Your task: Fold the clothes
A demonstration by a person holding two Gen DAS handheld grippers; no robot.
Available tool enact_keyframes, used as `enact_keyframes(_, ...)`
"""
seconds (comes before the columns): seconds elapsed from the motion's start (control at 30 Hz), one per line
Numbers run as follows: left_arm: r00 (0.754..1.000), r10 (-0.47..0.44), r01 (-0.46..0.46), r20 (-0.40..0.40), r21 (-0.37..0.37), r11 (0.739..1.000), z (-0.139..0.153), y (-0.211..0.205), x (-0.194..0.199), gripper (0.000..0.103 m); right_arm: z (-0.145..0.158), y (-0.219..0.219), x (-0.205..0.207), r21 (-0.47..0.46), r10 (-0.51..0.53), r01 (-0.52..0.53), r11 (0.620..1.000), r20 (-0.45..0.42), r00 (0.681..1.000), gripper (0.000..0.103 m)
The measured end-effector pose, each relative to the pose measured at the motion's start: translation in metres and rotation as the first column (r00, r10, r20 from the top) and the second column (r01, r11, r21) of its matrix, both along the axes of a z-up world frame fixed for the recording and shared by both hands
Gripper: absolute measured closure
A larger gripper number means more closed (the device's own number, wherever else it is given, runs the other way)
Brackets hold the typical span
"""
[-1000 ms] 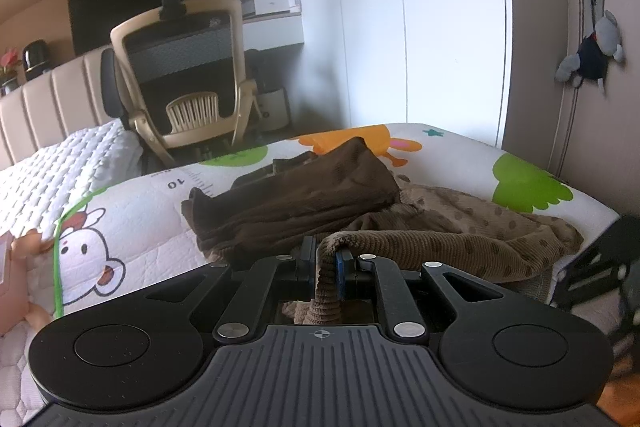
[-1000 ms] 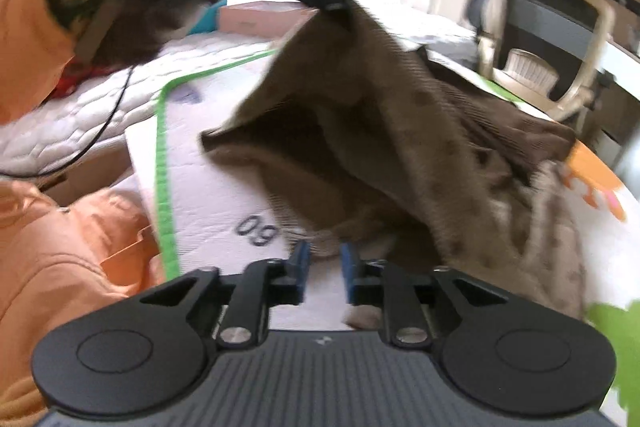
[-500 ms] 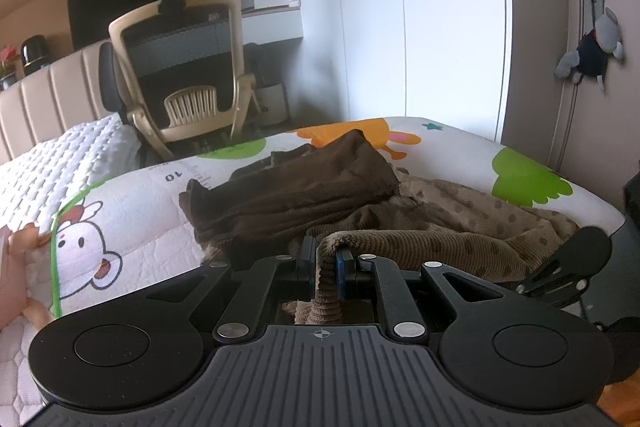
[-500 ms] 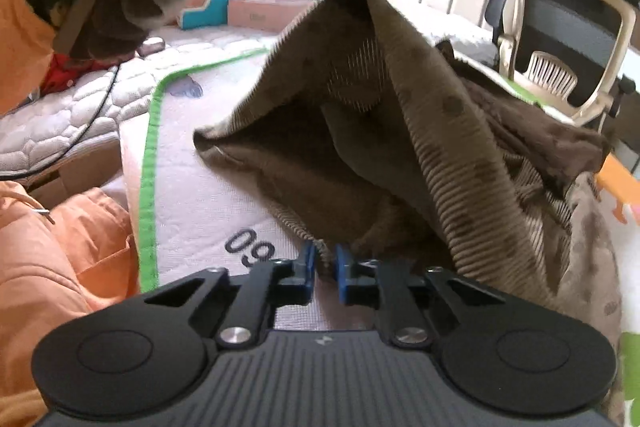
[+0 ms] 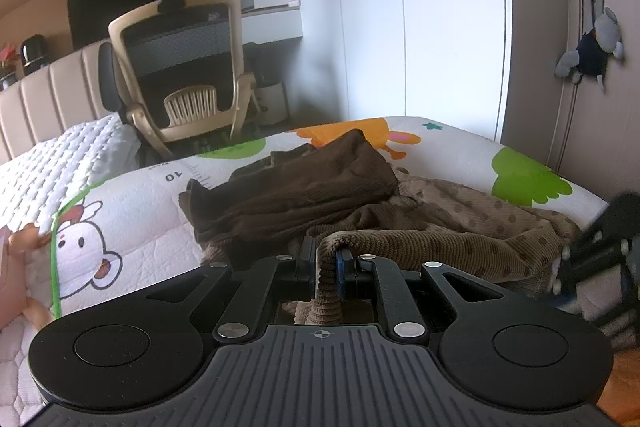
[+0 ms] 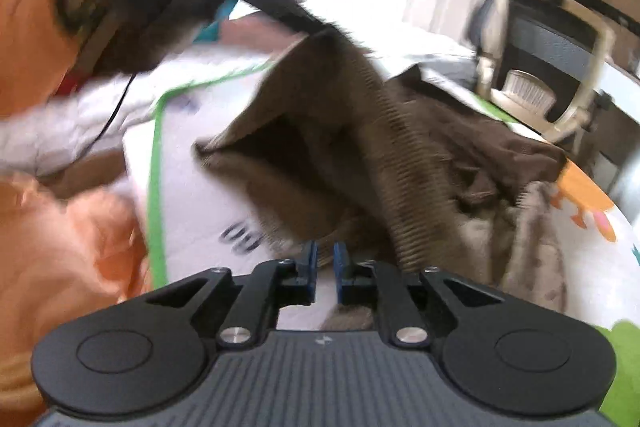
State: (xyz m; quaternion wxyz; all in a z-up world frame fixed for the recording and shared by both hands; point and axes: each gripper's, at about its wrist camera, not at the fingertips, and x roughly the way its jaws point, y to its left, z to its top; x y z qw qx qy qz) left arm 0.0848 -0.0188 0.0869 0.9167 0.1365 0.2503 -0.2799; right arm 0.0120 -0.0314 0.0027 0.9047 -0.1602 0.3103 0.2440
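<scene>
The left gripper point(image 5: 325, 259) pinches the tan garment point(image 5: 448, 219). The right gripper point(image 6: 325, 267) is nearly closed; whether it holds cloth is unclear.

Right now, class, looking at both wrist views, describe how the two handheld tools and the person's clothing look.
Each tool, left and right, has a black ribbed body with two round discs, black linkage arms with silver rivets, and blue pads on the fingertips. A small cross mark sits on the body's front edge. The person wears orange clothing; a thin black cable hangs near the blurred left tool.
</scene>
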Motion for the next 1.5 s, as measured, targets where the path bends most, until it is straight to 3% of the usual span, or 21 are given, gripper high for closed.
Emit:
enact_keyframes(0.13, 1.0, -0.002, 0.002, -0.005, -0.001, 1.0, -0.001, 0.0, -0.001, 0.09, -0.017, 0.023, -0.005, -0.117, 0.085, -0.085, 0.99, -0.008, 0.996, 0.074)
enact_keyframes(0.2, 1.0, -0.001, 0.001, -0.008, -0.001, 1.0, -0.002, 0.001, 0.0, 0.089, -0.024, 0.033, -0.006, -0.193, 0.107, -0.099, 0.976, 0.033, 0.994, 0.066)
enact_keyframes(0.33, 1.0, 0.004, -0.004, -0.017, -0.002, 1.0, -0.004, 0.001, 0.002, 0.089, -0.031, 0.052, -0.006, -0.354, 0.156, -0.097, 0.93, 0.144, 0.977, 0.063)
enact_keyframes(0.43, 1.0, 0.001, -0.001, -0.023, -0.006, 1.0, -0.006, 0.001, 0.003, 0.089, -0.035, 0.064, 0.0, -0.419, 0.194, -0.104, 0.902, 0.179, 0.965, 0.064)
enact_keyframes(0.67, 1.0, -0.007, 0.006, -0.025, -0.007, 1.0, -0.007, -0.001, 0.002, 0.088, -0.03, 0.058, 0.023, -0.392, 0.18, -0.111, 0.913, 0.145, 0.973, 0.063)
enact_keyframes(0.73, 1.0, -0.005, 0.005, -0.027, -0.008, 1.0, -0.008, -0.002, 0.002, 0.088, -0.033, 0.059, 0.024, -0.416, 0.191, -0.114, 0.902, 0.15, 0.97, 0.072)
enact_keyframes(0.8, 1.0, -0.004, 0.003, -0.028, -0.01, 1.0, -0.008, -0.001, 0.002, 0.088, -0.038, 0.061, 0.024, -0.441, 0.209, -0.126, 0.889, 0.145, 0.967, 0.096)
enact_keyframes(0.83, 1.0, -0.003, 0.002, -0.029, -0.01, 1.0, -0.008, 0.0, 0.002, 0.088, -0.039, 0.061, 0.022, -0.449, 0.218, -0.131, 0.884, 0.149, 0.965, 0.098)
enact_keyframes(1.23, 0.999, -0.002, 0.001, -0.039, -0.008, 1.0, -0.01, 0.002, 0.001, 0.087, -0.016, 0.038, -0.009, -0.435, 0.193, -0.103, 0.895, 0.168, 0.967, 0.098)
enact_keyframes(1.37, 0.999, -0.026, 0.027, -0.047, 0.013, 1.0, -0.015, 0.002, -0.009, 0.088, -0.011, 0.022, -0.033, -0.363, 0.215, -0.168, 0.916, 0.094, 0.972, 0.098)
enact_keyframes(1.43, 0.998, -0.044, 0.046, -0.047, 0.035, 0.998, -0.021, 0.001, -0.019, 0.089, -0.008, 0.016, -0.045, -0.315, 0.221, -0.19, 0.93, 0.067, 0.973, 0.094)
enact_keyframes(1.5, 0.997, -0.064, 0.067, -0.047, 0.059, 0.996, -0.027, 0.001, -0.03, 0.09, -0.001, 0.005, -0.053, -0.242, 0.205, -0.182, 0.953, 0.07, 0.976, 0.075)
